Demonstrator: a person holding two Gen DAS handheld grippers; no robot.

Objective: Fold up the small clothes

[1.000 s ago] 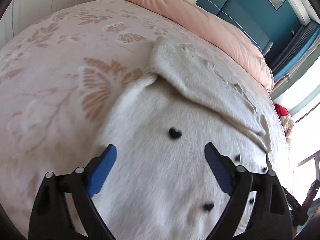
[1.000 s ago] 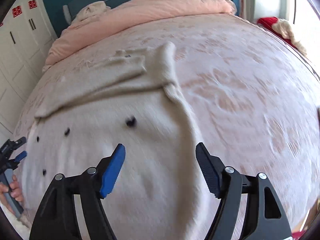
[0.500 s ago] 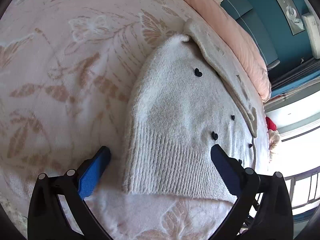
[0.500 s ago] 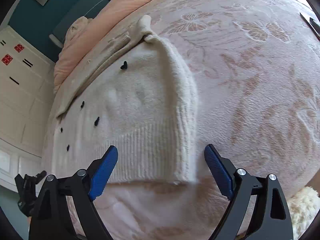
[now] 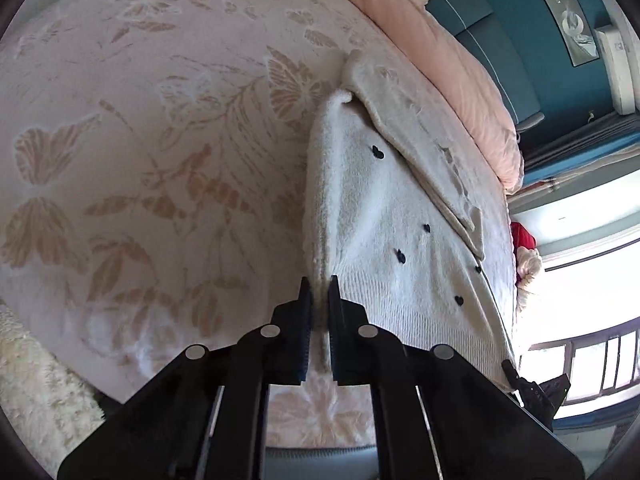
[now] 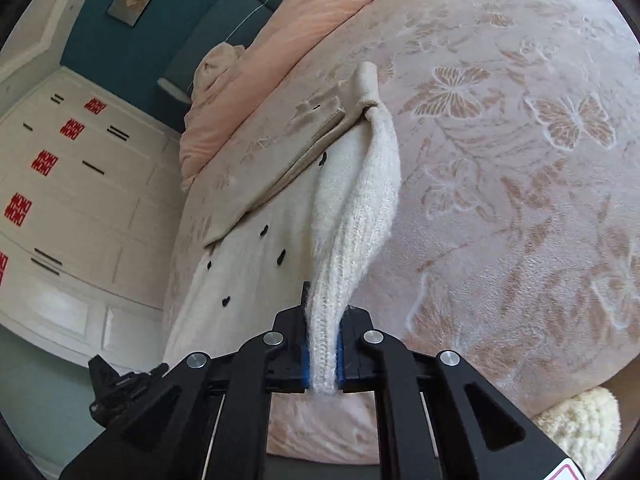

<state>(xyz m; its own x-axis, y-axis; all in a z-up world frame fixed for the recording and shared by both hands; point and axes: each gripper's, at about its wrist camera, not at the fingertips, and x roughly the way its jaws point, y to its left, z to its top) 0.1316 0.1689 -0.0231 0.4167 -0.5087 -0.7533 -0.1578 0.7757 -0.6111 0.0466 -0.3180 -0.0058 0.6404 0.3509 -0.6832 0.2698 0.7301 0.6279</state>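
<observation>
A small cream knitted sweater [image 5: 384, 216] with black heart dots lies on a pink butterfly-patterned bed cover [image 5: 160, 168]. A beige sleeve or second layer [image 5: 424, 148] lies across its far part. My left gripper [image 5: 319, 292] is shut on the ribbed hem at the sweater's left corner. In the right wrist view the sweater [image 6: 352, 216] is lifted into a ridge, and my right gripper [image 6: 322, 344] is shut on the hem at its right corner.
A pink duvet [image 5: 420, 40] lies bunched along the teal headboard [image 5: 500, 40]. A white wardrobe [image 6: 72, 208] stands beyond the bed. A fluffy cream rug [image 6: 580, 424] lies by the bed's near edge. The other gripper [image 6: 120, 388] shows at the lower left.
Both grippers have drawn back from over the sweater to its near hem and have shut, one on each corner. The right corner is now lifted off the bed.
</observation>
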